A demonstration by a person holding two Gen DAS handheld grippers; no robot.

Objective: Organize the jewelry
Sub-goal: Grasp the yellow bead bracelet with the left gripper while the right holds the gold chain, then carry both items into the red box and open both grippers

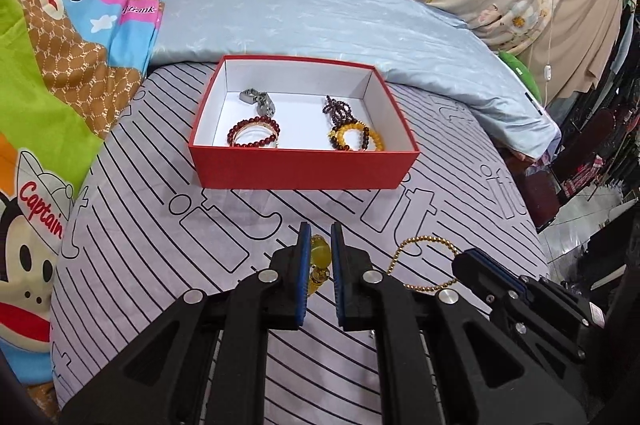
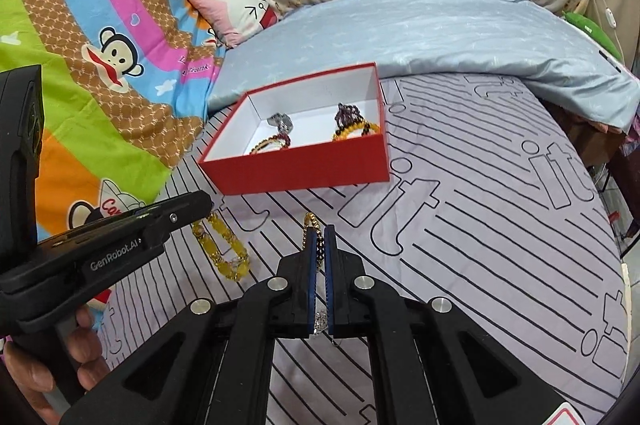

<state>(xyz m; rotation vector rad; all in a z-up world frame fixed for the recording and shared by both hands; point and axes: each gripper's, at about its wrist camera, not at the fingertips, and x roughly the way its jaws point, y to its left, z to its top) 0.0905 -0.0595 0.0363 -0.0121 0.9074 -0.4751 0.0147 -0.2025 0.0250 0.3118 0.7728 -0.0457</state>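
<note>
You are carrying two pieces at once, and both are clear of the bed and heading for the red box [image 1: 304,161], as I judge it.

On the left of the right wrist view, your left tongs [image 1: 320,265] are clamping a yellow bead bracelet [image 2: 224,249], which is hanging below them over the striped sheet [image 2: 480,225]. In their own view a fat yellow bead is sitting between the blue pads [image 1: 305,261]. At the middle of the right wrist view, your right tongs [image 2: 319,265] are pinching a gold bead chain [image 2: 310,225], whose loop is arching up at the lower right of the left wrist view.

The box is lying at mid-frame, already holding a metal watch band [image 1: 260,101], a red bead bracelet [image 1: 254,133], a dark purple bead string [image 1: 338,111] and an amber bracelet [image 1: 356,137].

Next you are needing to lift both loads over the near red wall before letting go; the bare white floor at the box's centre is looking free. Sheet room is lying open to the right; a folded blue quilt [image 1: 320,17] is crowding the far wall.
</note>
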